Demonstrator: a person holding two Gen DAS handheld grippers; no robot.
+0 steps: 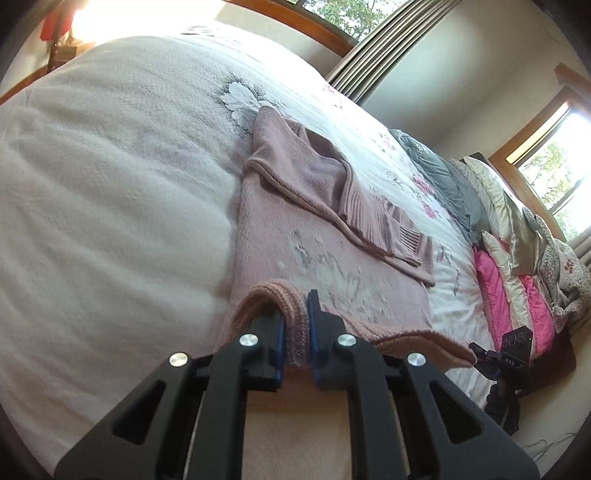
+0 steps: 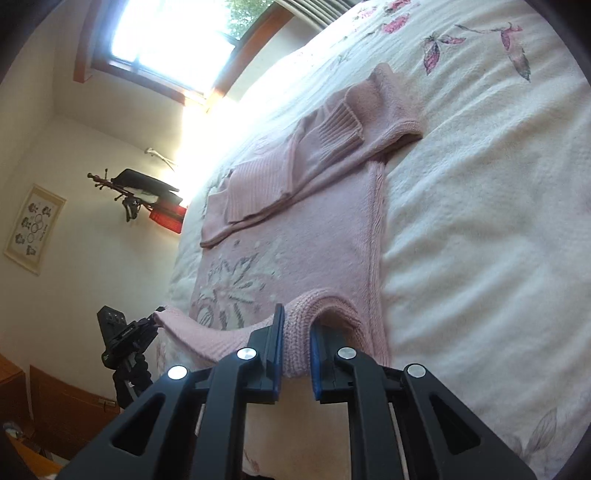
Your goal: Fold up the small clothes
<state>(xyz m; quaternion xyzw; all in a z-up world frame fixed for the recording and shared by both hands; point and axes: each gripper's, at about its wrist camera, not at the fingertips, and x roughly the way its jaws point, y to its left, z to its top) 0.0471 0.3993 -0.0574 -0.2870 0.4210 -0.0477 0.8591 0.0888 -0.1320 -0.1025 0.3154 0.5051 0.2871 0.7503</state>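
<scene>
A small pink knit sweater (image 1: 314, 229) with a pale flower pattern lies flat on the white bedspread, both sleeves folded across its chest. My left gripper (image 1: 295, 325) is shut on the ribbed bottom hem at one corner, lifting it slightly off the bed. In the right wrist view the same sweater (image 2: 295, 229) stretches away from me, and my right gripper (image 2: 295, 343) is shut on the hem at the other corner. Each gripper shows in the other's view: the right gripper (image 1: 480, 354) and the left gripper (image 2: 157, 314), both at the hem's far end.
The white floral bedspread (image 1: 110, 184) spreads wide around the sweater. Pillows and pink-and-grey folded bedding (image 1: 509, 266) pile up at the bed's far end. A coat rack (image 2: 129, 195) and a picture (image 2: 35, 229) hang on the wall; windows (image 2: 166, 33) glare brightly.
</scene>
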